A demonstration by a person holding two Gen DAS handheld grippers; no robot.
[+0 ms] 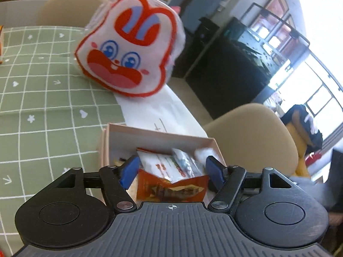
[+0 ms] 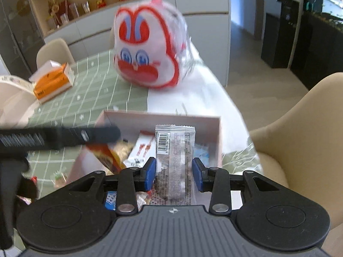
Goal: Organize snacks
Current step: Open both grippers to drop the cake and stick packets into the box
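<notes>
Both grippers over the pink box (image 2: 163, 115), each with a packet between spread fingers

Right gripper (image 2: 174, 174) straddles the silver packet (image 2: 174, 160), long axis pointing far, unclenched; left gripper (image 1: 171, 171) released around the orange packet (image 1: 171, 189) just near the box

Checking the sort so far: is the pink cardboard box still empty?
No: the pink cardboard box already holds several packets, including a silver barcoded wrapper and an orange snack packet.
</notes>
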